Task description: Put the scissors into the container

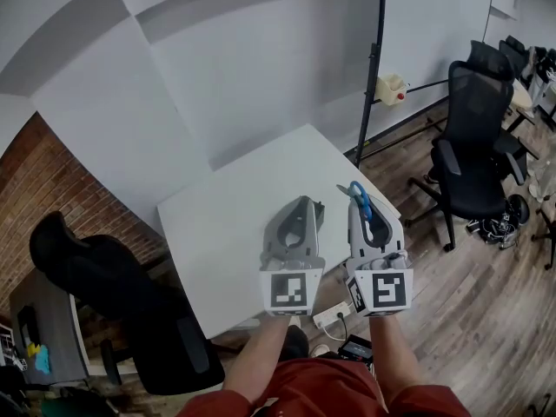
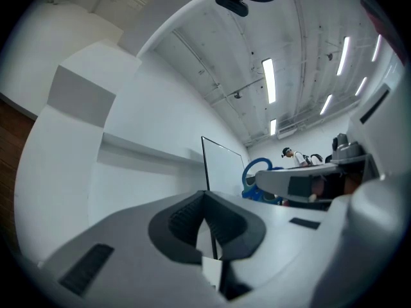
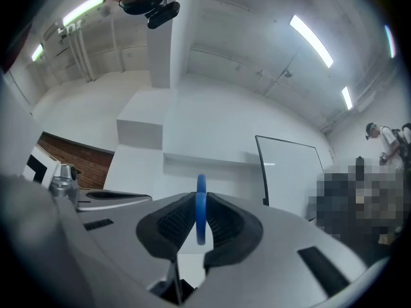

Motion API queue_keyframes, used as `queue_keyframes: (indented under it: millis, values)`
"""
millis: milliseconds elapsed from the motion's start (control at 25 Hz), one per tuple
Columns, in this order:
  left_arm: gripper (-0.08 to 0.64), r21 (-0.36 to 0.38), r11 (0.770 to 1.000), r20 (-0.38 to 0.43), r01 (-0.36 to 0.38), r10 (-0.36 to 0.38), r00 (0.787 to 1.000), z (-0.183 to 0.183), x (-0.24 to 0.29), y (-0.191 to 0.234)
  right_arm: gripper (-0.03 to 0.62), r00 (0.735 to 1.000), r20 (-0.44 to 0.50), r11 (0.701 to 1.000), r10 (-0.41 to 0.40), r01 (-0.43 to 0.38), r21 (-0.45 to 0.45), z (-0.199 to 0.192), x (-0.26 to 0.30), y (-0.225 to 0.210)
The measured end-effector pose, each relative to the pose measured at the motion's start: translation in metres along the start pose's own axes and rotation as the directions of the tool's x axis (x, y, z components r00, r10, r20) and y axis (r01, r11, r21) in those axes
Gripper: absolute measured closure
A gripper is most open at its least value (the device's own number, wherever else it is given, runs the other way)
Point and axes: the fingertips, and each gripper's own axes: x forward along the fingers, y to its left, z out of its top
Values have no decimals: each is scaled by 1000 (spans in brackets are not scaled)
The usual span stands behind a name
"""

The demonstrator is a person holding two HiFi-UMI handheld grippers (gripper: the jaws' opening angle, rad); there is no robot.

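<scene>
A white wall (image 1: 217, 59) fills the far side, with a patch of brick wall (image 1: 43, 181) at the left and a wood floor (image 1: 469, 302) at the right. A white bench (image 1: 217, 224) stands in the middle, its top mostly bare. A black office chair (image 1: 104, 276) sits close against the bench's left side, and another black chair (image 1: 473, 146) stands well apart on the right. Between that second chair and the bench rises a black pole (image 1: 375, 68); in the gripper views it proves to be the edge of a whiteboard (image 2: 225, 165).

Both tongs hang side by side over the bench's near part, pointing away from the person. The left tongs (image 1: 302, 201) have their pads brought together at the tips with nothing between them. The right tongs (image 1: 354, 196) are clamped on the scissors (image 1: 363, 207), a blue handle ring pinched upright between the pads (image 3: 218, 220).

A small dark thing (image 1: 320, 213) shows just beyond the left tongs, mostly hidden by them; what it is cannot be told. A white power strip (image 1: 332, 317) lies on the floor below the bench's near edge. A small cream jug (image 1: 392, 88) sits by the wall.
</scene>
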Motion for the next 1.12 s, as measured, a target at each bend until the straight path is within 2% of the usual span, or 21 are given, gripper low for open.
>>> queue_keyframes:
  millis: [320,600,720,1120]
  values:
    - [549,9,1000,3,16,-16,1000,-12,23,29,537,1000,-12,1000,-6,6,-13,-12,34,9]
    - [549,-24,1000,-15,19,-19,1000,-28,38,41,537,999,-47,1000,-4,3,-28,-30,53,11]
    - [549,-10,999,-18,30,-31,999,-36,41,42,537,998,-65,1000,-3,2,-21,-40,58,12]
    - [549,-22,999,-30,-30,30,999,-51,37,56,537,991,-131,999,33,-33,0,-75,71,26]
